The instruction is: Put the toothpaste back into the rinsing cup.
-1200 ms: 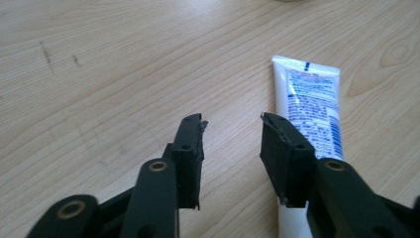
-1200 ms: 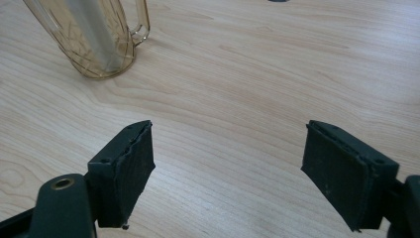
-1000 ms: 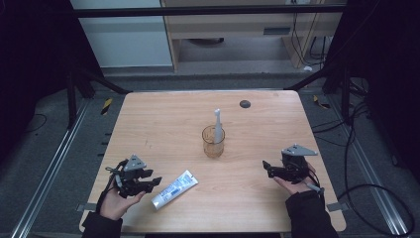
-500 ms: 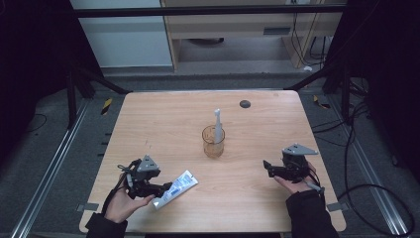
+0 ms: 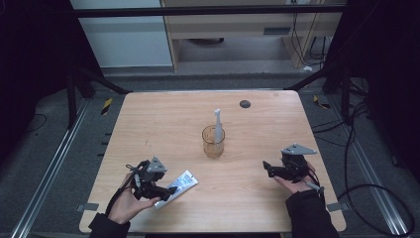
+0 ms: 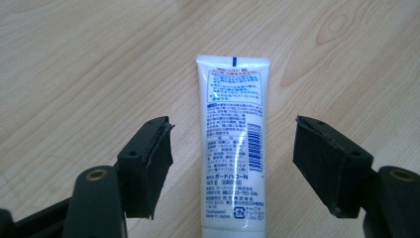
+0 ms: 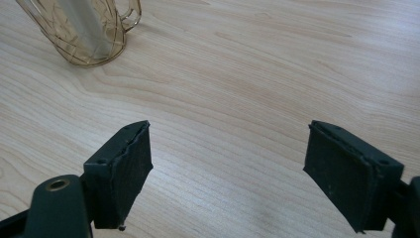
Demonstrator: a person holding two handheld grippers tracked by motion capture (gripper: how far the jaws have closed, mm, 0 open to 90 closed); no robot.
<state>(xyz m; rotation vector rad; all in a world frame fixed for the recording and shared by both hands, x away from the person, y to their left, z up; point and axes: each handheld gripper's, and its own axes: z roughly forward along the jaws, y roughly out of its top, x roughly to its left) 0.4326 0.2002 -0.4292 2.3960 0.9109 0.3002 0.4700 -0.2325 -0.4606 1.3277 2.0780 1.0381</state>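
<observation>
the left gripper [image 6: 233, 163] sits at the near left of the desk [image 5: 257, 198] with its jaws spread wide on either side of a white tube [image 6: 234, 148], which lies flat on the wood, label side up, its crimped end pointing away from the camera. the jaws bracket the tube's lower body without touching it; in the high view the gripper covers the near end of the tube [image 5: 181, 182]. this looks like the approach to a pick-up, with the grasp itself not yet made. the next move, as i judge it, calls for squeezing the jaws onto the tube's flat sides, keeping them centred so it does not skid away.

the right gripper [image 5: 270, 167] rests at the near right, jaws wide and empty over bare wood, well apart from the tube.

mid-desk stands a clear amber cup [image 5: 213, 142] with a handle, holding a pale upright toothbrush-like item [image 5: 217, 125]; nothing else can be made out inside it. a small dark disc [image 5: 244, 103] lies near the far edge.
</observation>
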